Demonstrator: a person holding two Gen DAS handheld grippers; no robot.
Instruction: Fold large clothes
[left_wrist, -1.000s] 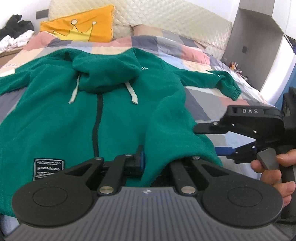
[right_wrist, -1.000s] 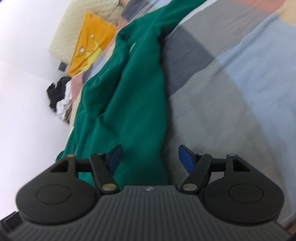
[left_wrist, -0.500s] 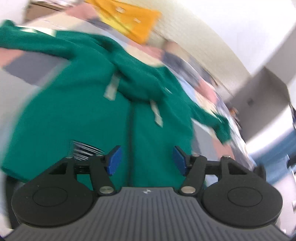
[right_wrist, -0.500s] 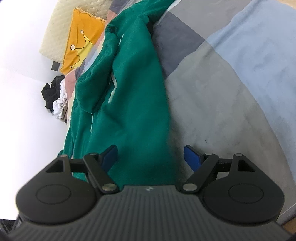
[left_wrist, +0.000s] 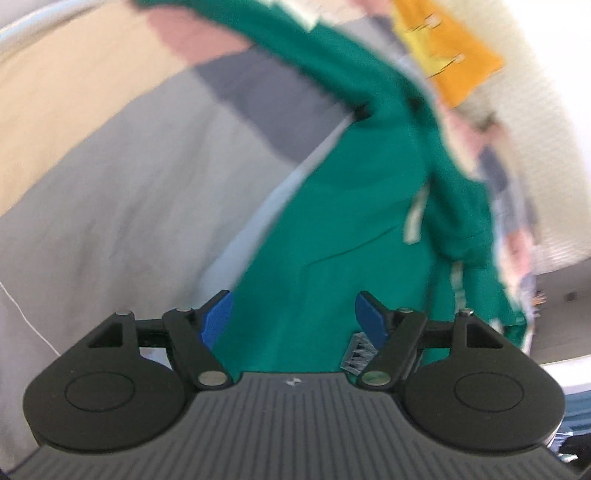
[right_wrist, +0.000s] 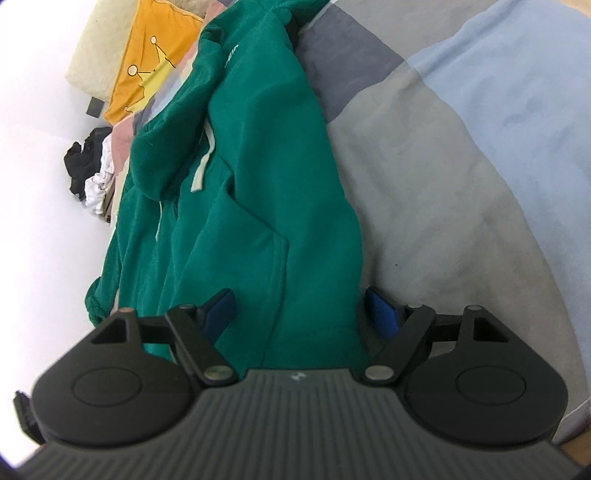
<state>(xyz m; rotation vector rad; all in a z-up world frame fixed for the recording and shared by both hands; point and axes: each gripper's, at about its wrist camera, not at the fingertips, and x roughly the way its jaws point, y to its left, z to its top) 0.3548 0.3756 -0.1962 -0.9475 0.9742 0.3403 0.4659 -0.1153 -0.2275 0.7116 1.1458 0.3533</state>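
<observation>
Both my grippers are empty: left gripper (left_wrist: 291, 319) opening, right gripper (right_wrist: 301, 314) wide, straddling the soft, floppy green fleece hoodie's (right_wrist: 258, 177) hem near the patchwork bedspread's (right_wrist: 461, 166) edge; I'd pinch there.

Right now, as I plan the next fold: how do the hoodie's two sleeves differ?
The left sleeve stretches out sideways over the patchwork quilt, away from the green hoodie. The right sleeve lies folded in on the hoodie's front, along its edge. The left wrist view is blurred. Both are the same green.
</observation>
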